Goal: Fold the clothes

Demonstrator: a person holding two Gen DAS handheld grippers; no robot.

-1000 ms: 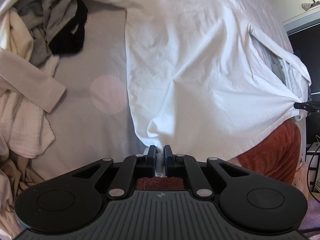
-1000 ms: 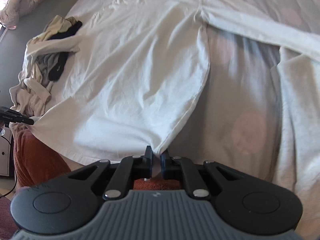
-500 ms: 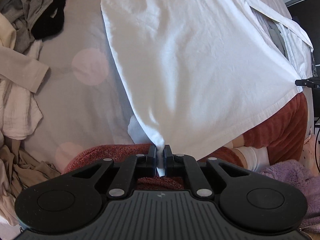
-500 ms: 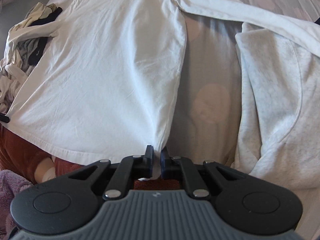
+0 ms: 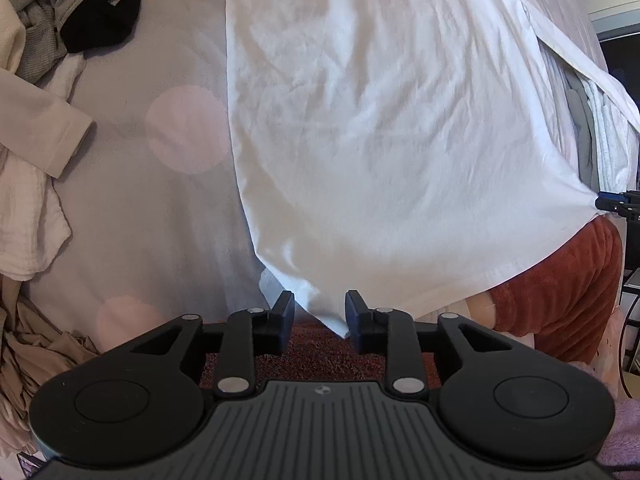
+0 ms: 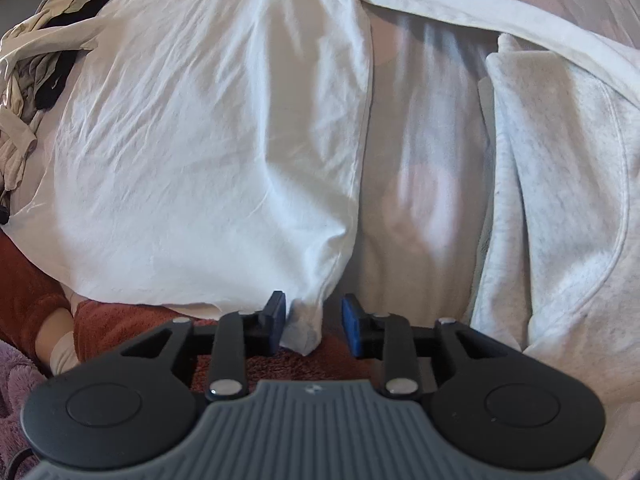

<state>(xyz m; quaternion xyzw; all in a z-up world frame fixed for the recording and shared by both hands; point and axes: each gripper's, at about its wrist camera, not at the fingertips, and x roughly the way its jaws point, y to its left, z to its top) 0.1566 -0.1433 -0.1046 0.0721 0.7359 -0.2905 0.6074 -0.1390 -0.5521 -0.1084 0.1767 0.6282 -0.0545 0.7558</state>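
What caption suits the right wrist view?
Right gripper, its jaws just opened, releases the white long-sleeved shirt's hem corner beside a grey fleece garment.

Your bed (image 5: 132, 216), grey with pale pink dots, carries the spread white shirt (image 5: 384, 128), a heap of clothes (image 5: 36, 92) beside it, and a grey fleece garment (image 6: 560, 184).

One white shirt (image 5: 380, 120), one grey robe (image 6: 560, 200), one clothes heap (image 5: 48, 40), two grippers.

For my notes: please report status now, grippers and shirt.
Left gripper, right gripper: jaws just opened. White shirt flat on bed, corners loose between jaws. Nothing in the way.
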